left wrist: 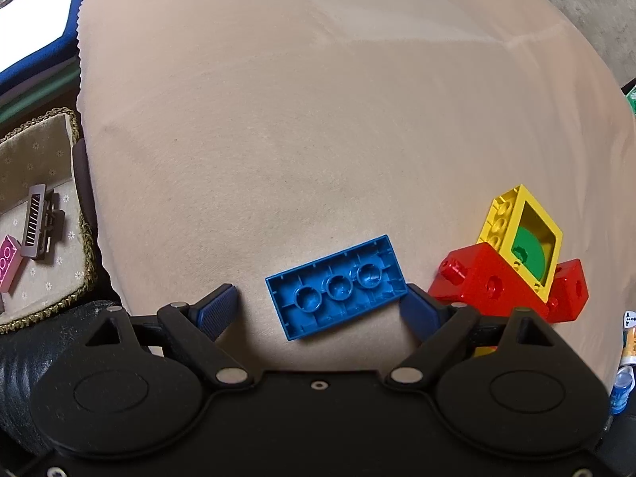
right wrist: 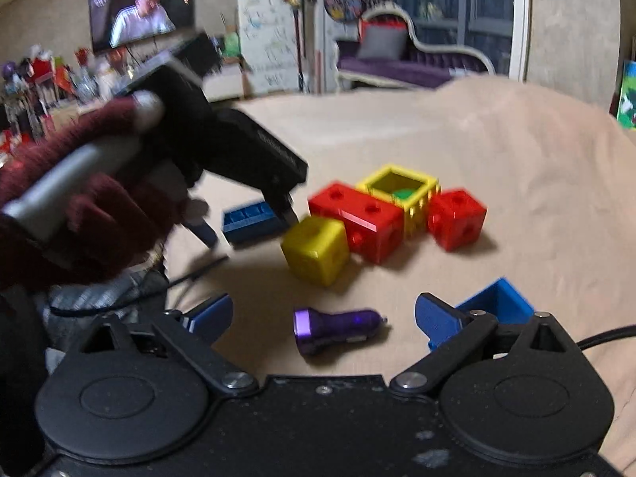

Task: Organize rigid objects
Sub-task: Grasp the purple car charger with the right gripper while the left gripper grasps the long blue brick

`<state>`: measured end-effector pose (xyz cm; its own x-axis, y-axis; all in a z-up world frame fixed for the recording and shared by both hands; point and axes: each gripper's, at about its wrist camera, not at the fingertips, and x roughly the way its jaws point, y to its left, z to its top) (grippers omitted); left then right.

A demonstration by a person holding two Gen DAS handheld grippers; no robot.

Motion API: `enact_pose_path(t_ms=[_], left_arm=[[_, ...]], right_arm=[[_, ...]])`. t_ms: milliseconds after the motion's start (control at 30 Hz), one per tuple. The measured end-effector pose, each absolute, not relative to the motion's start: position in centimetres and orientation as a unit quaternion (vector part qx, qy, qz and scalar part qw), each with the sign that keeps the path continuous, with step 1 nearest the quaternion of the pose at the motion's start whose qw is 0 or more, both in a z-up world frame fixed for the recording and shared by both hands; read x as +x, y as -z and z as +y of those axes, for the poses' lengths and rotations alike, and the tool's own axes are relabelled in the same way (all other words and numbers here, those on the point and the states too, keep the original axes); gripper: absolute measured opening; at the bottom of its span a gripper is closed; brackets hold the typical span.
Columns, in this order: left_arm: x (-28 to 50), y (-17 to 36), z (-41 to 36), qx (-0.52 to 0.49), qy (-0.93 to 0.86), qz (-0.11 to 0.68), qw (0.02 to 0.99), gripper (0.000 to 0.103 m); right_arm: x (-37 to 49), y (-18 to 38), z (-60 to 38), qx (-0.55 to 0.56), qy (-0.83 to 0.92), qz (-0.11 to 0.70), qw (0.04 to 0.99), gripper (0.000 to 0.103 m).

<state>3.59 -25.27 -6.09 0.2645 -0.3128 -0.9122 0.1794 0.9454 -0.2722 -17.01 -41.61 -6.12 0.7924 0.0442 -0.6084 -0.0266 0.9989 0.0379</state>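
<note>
A beige cloth (left wrist: 318, 119) covered the bench, with a cluttered living room and a lit TV (right wrist: 141, 10) behind it. The left gripper (left wrist: 322, 306) was spread wide, its two blue pads on either side of a blue brick (left wrist: 338, 288) that lay studs-down on the cloth — the right pad just at the brick's corner, the left pad well clear. Just right of the brick sat a cluster: a long red block (left wrist: 485, 278), a hollow yellow frame (left wrist: 520, 234) tipped against it with a green disc (left wrist: 530, 252) inside, and a red cube (left wrist: 570, 290). A yellow cube (right wrist: 316, 248) stood in front of the cluster in the right wrist view. The right gripper (right wrist: 322, 320) was also wide open and empty, a purple car charger (right wrist: 338, 328) lying between its pads and a blue piece (right wrist: 497, 302) beside its right pad. A hand (right wrist: 79, 218) in a maroon glove held the left gripper's handle. Off to the left, a cushion (left wrist: 35, 167) carried a pink brick (left wrist: 7, 262).
</note>
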Motion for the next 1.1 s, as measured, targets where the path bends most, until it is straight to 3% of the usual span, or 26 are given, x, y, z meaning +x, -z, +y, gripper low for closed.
enact_pose_path(t_ms=[100,200,267,333,500,700,1100], left_arm=[[3.7,6.3,-25.4,-0.050,0.154,0.589,0.792,0.085],[3.8,6.4,-25.7,-0.046,0.153,0.591,0.791,0.085],[3.9,6.5,-25.7,-0.045,0.153,0.592,0.790,0.085],[4.1,6.6,-25.8,-0.041,0.152,0.594,0.789,0.085],[4.4,6.8,-26.3,-0.033,0.152,0.592,0.791,0.085],[4.3,6.4,-26.6,-0.015,0.154,0.574,0.804,0.064],[4.3,6.0,-26.5,-0.006,0.168,0.569,0.805,0.063]], right_arm=[[-15.7,7.0,-40.9,0.005,0.006,0.349,0.937,0.097],[-14.7,8.4,-41.2,0.020,0.030,0.378,0.925,0.081],[-14.4,9.3,-41.4,0.015,0.044,0.384,0.922,0.076],[-14.6,9.3,-41.1,-0.009,0.042,0.380,0.924,0.061],[-14.5,9.2,-41.8,0.013,0.043,0.384,0.922,0.060],[-14.2,8.8,-42.3,0.036,0.059,0.393,0.917,0.060],[-13.5,8.5,-42.1,0.041,0.099,0.412,0.905,0.059]])
